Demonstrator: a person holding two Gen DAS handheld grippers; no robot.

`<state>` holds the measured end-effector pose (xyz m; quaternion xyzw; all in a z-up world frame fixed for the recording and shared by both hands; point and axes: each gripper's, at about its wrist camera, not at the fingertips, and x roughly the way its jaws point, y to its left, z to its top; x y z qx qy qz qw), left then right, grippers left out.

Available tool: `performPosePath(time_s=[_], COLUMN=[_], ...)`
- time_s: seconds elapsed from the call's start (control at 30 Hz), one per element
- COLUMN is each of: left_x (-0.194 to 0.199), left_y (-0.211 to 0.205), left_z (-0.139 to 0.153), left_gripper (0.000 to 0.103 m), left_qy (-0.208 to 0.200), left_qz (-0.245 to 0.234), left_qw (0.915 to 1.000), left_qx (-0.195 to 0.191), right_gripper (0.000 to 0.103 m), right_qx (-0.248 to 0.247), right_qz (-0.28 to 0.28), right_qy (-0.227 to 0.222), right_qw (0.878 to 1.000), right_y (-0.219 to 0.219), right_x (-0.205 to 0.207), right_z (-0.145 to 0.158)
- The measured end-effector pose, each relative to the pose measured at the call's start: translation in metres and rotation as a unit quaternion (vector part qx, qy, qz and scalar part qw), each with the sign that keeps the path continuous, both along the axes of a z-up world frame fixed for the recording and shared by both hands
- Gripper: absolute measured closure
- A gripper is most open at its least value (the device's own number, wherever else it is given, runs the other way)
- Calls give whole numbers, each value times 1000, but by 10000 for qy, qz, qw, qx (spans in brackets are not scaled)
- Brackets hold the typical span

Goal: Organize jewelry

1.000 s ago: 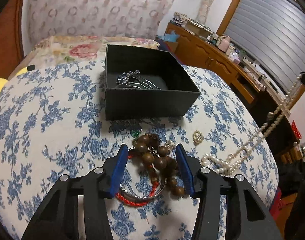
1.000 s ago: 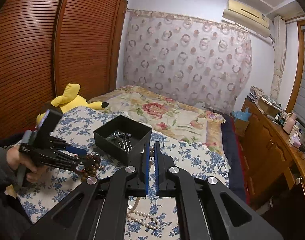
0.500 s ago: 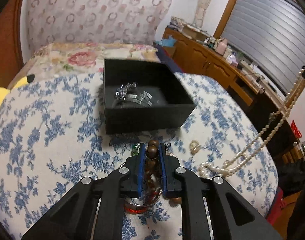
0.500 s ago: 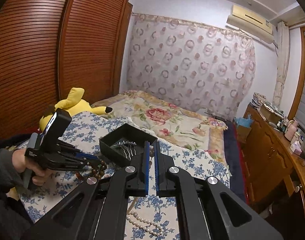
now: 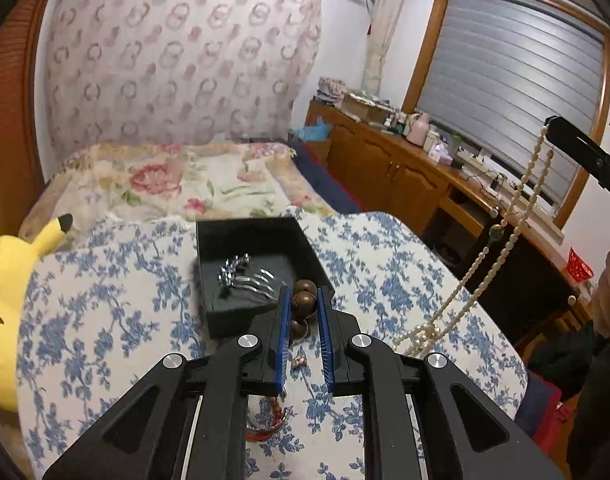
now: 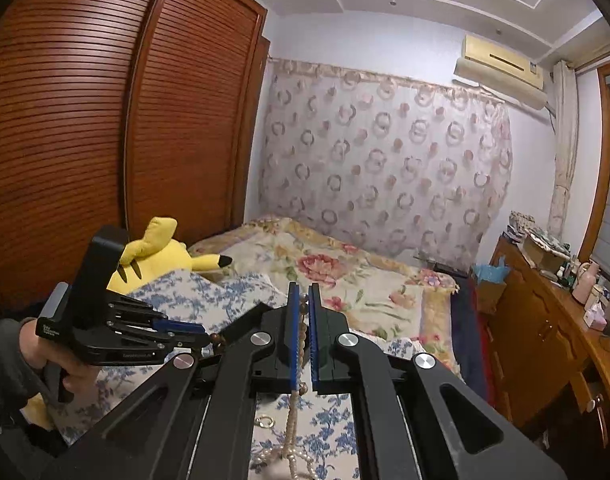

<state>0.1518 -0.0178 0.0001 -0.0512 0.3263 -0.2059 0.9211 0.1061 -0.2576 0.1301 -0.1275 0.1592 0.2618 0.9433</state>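
My left gripper (image 5: 303,292) is shut on a brown wooden bead bracelet (image 5: 303,300), held above the blue-flowered cloth (image 5: 105,312) just in front of the black box (image 5: 257,236). A silver hair comb (image 5: 245,276) lies inside the box. My right gripper (image 6: 303,292) is shut on a pearl necklace (image 6: 293,420), whose strand (image 5: 501,256) hangs down to a small heap on the cloth. In the right wrist view the left gripper (image 6: 203,332) shows at the left with the beads (image 6: 217,338) at its tip. A red bangle (image 5: 265,430) and a gold ring (image 6: 265,422) lie on the cloth.
A yellow plush toy (image 5: 1,300) sits at the cloth's left edge. Behind is a floral bedspread (image 5: 177,180). A wooden cabinet (image 5: 405,160) with clutter runs along the right wall, and a slatted wardrobe (image 6: 105,120) stands on the left. A person's hand (image 6: 37,344) holds the left gripper.
The left gripper closed on the wooden bead bracelet and lifted it off the cloth toward the box. The right gripper rose, drawing the pearl strand higher.
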Motion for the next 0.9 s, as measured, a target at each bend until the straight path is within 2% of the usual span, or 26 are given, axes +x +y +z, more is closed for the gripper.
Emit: performPosePath(time_s=[0.17,0.43,0.57,0.73,0.77,0.8,0.83,0.9], left_x=[-3,-6,-10,-12,-13,-14,-16,-20], left_y=[4,11,13,7,6,5,4,1], left_z=[6,-5,-13,-29,-32,-34,-36,-39], left_gripper=[91,91,91,91,87,69,58,58], left_qy=[-76,39,107,222,215,233,223,208], left_qz=[39,93,97,189,219,250,263,194], left_qw=[10000,9999,9999,9988,9985,9980,9978,9978], left_qx=[22,14,23,388,449,536,570,597], right_gripper=[98,98,98,98,98,98,98,98], right_qx=[100,174,-116,-239,-234,-233,-228,-223], right_qz=[94,226,141,-14,-25,-28,-24,-15], right_qy=[-59,-155,163,642,664,666,657,615], right_qw=[9999,9995,9997,9976,9975,9975,9976,9979], right_y=[3,11,17,16,16,16,17,20], right_x=[-3,-10,-2,14,16,16,16,17], right_z=[11,27,2,-35,-39,-39,-38,-36])
